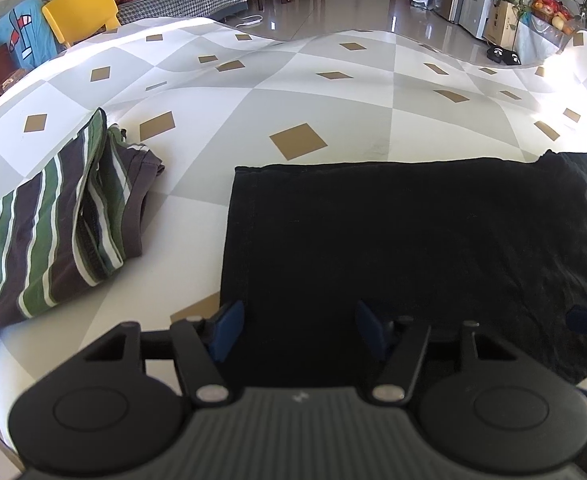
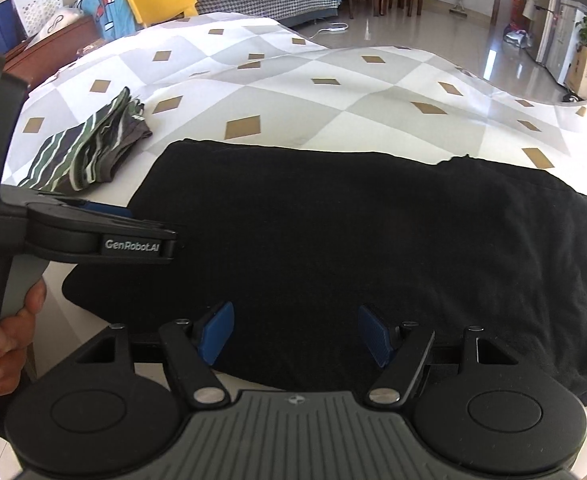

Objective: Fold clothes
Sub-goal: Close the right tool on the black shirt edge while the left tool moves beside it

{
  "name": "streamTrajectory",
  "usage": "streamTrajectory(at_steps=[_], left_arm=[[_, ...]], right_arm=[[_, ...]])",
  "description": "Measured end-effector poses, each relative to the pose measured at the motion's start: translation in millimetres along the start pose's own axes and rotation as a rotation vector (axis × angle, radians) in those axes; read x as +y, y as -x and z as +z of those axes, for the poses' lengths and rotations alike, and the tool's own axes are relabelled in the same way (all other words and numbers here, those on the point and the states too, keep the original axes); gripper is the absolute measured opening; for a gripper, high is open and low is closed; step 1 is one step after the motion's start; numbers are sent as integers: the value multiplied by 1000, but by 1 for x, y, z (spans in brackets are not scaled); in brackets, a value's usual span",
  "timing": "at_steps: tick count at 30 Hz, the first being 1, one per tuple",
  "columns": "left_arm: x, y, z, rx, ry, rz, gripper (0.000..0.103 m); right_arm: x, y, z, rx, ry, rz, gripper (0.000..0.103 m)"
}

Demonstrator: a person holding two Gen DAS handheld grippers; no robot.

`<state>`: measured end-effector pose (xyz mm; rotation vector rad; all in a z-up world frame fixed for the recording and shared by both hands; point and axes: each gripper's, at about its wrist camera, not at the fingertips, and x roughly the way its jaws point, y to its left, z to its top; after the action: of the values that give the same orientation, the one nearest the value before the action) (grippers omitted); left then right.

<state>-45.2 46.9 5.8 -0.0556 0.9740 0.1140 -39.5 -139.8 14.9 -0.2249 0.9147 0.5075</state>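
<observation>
Two garments lie on a table covered with a smooth cloth (image 1: 333,112) of grey and white diamonds with small tan lozenges. At the left sits a folded striped shirt (image 1: 53,232), soft knit in green, dark grey and white bands, its layers slightly splayed along the right edge; its lower left corner runs out of the left wrist view. To the right of it, apart from it, lies the black garment (image 1: 413,240), folded into a broad slab with a straight left edge and a rumpled, rounded right end. The black cloth is so dark that its folds and seams are hard to make out, and what kind of garment it is cannot be told.

The left gripper (image 1: 299,330) hangs over the near left part of the black garment with its blue pads (image 1: 227,330) apart and dark cloth showing between them; whether the pads touch the cloth cannot be told. From the right wrist view this tool (image 2: 105,236) reaches in from the left edge, held by a hand (image 2: 1,332) that is half cut off.

The right gripper (image 2: 297,332) stands over the near edge of the black garment (image 2: 353,240), its ridged blue pads (image 2: 375,334) wide apart and gripping nothing. The striped shirt (image 2: 89,148) shows far left. Bright glare washes out the table's right edge.
</observation>
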Motion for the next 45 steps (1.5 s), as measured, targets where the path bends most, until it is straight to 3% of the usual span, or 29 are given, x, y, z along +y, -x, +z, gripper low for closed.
streamTrajectory(at_steps=[6,8,13,27,37,43,45], left_arm=[[16,3,4,-3,40,13,52],[26,5,6,-7,72,36,56],[51,10,10,-22,148,83,78],[86,12,6,-7,218,127,84],[92,10,4,11,252,99,86],[97,9,3,29,293,54,87],[99,8,3,33,305,45,87]], right_arm=[[27,-5,-2,-8,74,44,67],[35,-7,-1,-10,93,63,67],[58,-10,0,-28,157,116,67],[112,-23,0,-46,316,225,67],[140,-39,-12,-76,512,171,67],[135,-46,-16,-104,519,171,52],[132,-48,-14,-114,495,163,40]])
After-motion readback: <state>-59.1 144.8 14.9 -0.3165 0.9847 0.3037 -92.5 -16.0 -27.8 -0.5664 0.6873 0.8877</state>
